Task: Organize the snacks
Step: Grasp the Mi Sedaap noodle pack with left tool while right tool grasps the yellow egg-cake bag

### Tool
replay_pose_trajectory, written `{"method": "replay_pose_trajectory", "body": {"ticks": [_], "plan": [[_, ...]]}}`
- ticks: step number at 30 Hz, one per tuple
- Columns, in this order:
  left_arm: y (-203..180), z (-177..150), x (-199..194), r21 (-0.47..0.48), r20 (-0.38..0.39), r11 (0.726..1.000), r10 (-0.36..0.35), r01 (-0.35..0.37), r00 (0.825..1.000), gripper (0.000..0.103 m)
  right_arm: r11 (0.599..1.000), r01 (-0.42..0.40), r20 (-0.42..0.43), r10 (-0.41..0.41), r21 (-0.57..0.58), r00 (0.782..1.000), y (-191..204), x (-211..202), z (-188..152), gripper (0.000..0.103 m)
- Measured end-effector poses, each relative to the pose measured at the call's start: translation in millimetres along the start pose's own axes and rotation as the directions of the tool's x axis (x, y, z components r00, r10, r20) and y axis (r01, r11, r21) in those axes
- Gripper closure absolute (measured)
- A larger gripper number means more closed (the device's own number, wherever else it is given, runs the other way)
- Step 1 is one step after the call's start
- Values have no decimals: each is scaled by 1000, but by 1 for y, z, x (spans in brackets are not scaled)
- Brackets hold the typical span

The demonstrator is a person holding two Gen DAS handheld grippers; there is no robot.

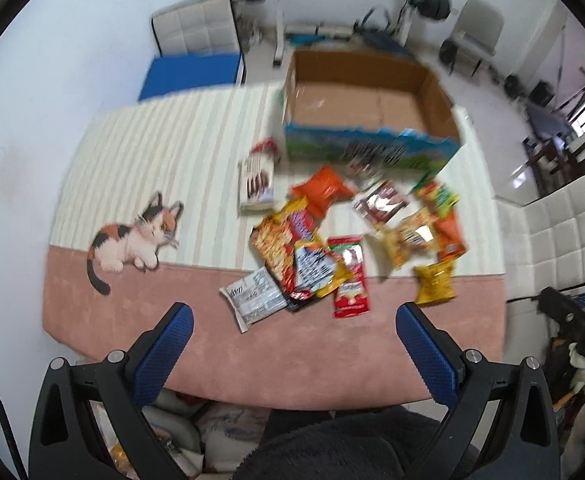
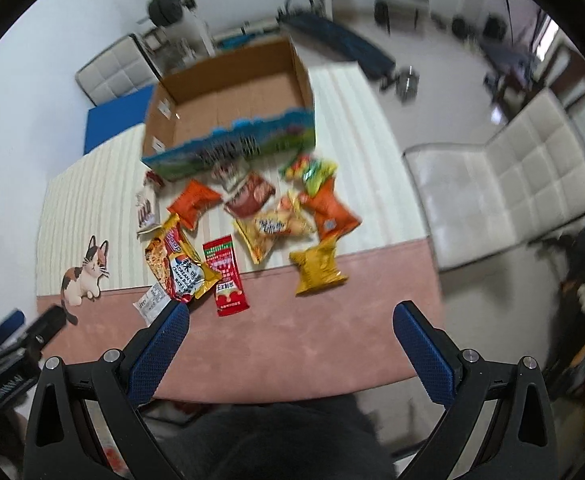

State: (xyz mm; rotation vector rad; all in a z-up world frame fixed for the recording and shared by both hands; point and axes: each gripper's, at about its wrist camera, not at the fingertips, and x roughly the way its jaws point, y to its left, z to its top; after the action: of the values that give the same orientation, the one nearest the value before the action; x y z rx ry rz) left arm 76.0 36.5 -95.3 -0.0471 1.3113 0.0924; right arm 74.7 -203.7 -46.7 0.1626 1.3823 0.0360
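Both sets of jaws stand wide apart and hold nothing: your left gripper (image 1: 294, 320) and right gripper (image 2: 290, 318) hang above the pink near border of the cat-print mat (image 1: 140, 152), short of the snacks. Beyond the blue pads, the packets lie in a loose heap on the mat between you and the cardboard box (image 1: 368, 108), which sits at the far end, open-topped and apparently empty. Nearest your right gripper are the red sachet (image 2: 226, 276) and the yellow bag (image 2: 318, 268); nearest your left, the white wrapper (image 1: 252, 300), partly tucked under the large noodle packet (image 1: 292, 252). Judged from here, no snack has yet been boxed. Start with a loose outlier such as the yellow bag, rather than the overlapped pile. Come down over its crimped edge, close on one packet only, and lift clear before carrying it to the box.
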Motion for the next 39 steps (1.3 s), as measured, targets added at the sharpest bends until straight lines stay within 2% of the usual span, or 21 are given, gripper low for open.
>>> {"method": "replay_pose_trajectory", "body": {"ticks": [4,8,11,14,17,21,24,28,31,33,36,39], "plan": [[16,13,65,-44,-133,998,-45,40,990,0,998,15,-101,-8,64,995,-8,64,12,0],[33,29,124,-138,-229,986,-127,97,965,0,998,25,-175,-14,61,985,-1,120,20,0],[39,44,168,-232,-297,961,-218,151,930,0,998,50,-217,-39,44,975,8,163,25,0],[42,55,211,-314,-344,934,-277,168,897,0,994,56,-268,-29,93,963,5,198,27,0],[45,61,246,-372,-389,913,-314,164,866,0,982,42,-297,16,187,955,-3,223,33,0],[46,64,278,-409,-427,900,-334,150,840,0,933,-12,-288,123,359,950,-16,244,51,0],[49,66,292,-413,-439,903,-310,117,843,0,892,-19,-290,167,451,942,-18,267,67,0],[47,69,304,-407,-454,907,-301,106,839,0,841,6,-341,214,542,915,-15,305,81,4],[43,73,310,-395,-457,913,-291,101,840,0,807,33,-372,235,589,898,-14,329,83,12],[41,76,314,-380,-460,919,-282,100,842,0,797,40,-384,246,602,890,-13,340,83,23],[35,80,319,-362,-469,927,-274,101,840,0,845,55,-435,217,531,874,-3,348,82,35],[33,79,324,-342,-483,934,-272,107,832,0,930,63,-510,140,362,849,14,353,78,40]]}}
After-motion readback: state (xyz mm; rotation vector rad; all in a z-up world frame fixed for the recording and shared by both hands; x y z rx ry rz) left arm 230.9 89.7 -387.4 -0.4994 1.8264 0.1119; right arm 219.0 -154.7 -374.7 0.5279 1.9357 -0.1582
